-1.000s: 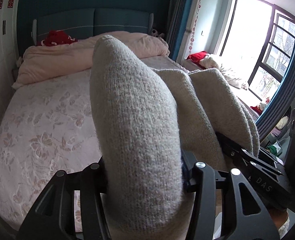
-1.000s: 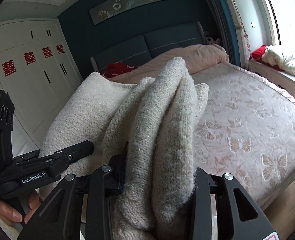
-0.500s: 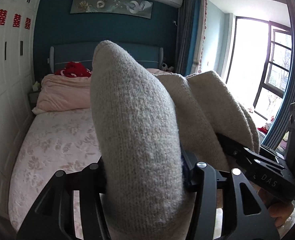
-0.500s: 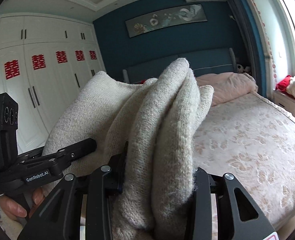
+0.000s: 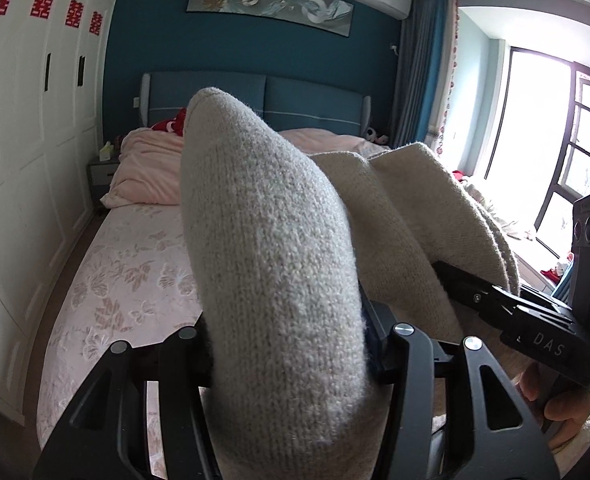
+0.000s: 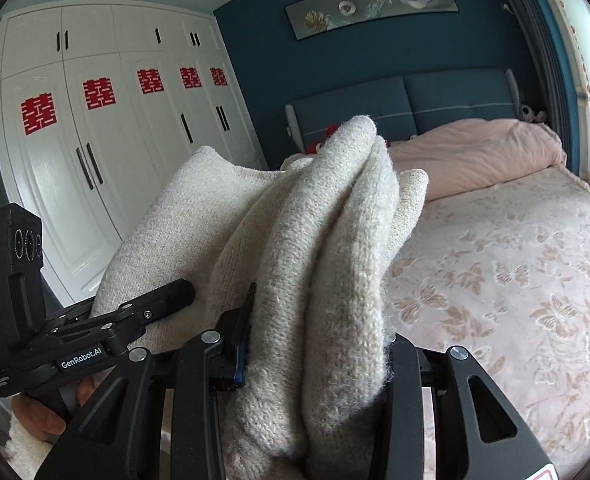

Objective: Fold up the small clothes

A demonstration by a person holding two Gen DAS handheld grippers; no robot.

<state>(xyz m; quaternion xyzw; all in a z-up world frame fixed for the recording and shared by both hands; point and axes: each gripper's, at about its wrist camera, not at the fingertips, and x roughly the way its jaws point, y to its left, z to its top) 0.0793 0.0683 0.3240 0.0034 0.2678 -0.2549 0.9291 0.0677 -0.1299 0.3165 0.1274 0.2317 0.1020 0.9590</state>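
Knit garment held up off the bed — clamped at both ends.

The cream knit garment (image 5: pixel 271 264) is pinched by the left gripper (image 5: pixel 291 344) and the right gripper (image 6: pixel 315 360), likely so it can be carried to the bed (image 6: pixel 515 272) (flat folding room). "DAS" and "GenRobot.AI" are read — one per gripper.

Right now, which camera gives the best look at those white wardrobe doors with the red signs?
The right wrist view: the wardrobe doors face it broadly, five red signs and the dark handles all clear. The left wrist view catches the wardrobe doors only at its left edge, steeply slanted.
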